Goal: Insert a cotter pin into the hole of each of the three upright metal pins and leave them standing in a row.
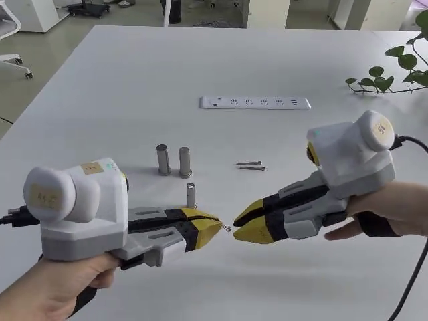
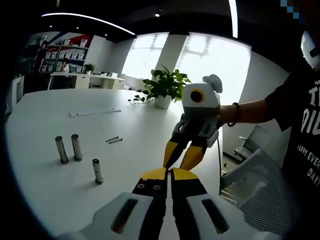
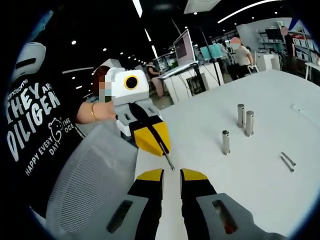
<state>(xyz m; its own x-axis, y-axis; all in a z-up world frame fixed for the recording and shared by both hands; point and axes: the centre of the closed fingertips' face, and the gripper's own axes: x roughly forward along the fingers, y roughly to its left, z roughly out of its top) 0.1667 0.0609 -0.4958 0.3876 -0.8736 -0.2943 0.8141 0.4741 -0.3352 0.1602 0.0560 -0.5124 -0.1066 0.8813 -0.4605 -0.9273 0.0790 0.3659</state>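
Three upright metal pins stand on the white table (image 1: 134, 80): two side by side (image 1: 163, 159) (image 1: 184, 162) and one nearer (image 1: 190, 195). My left gripper (image 1: 217, 224) is shut on a thin cotter pin (image 1: 227, 229), whose end sticks out of its tips just right of the nearest pin. My right gripper (image 1: 235, 227) faces it tip to tip, open, with the cotter pin's end (image 3: 167, 157) just short of its jaws. Two more cotter pins (image 1: 249, 165) lie flat to the right of the pins. The right gripper view has the three pins (image 3: 225, 142) at upper right.
A white power strip (image 1: 255, 102) lies farther back on the table. A potted plant (image 1: 394, 70) trails over the far right edge. A grey mesh chair (image 3: 90, 175) sits beside the table's near side.
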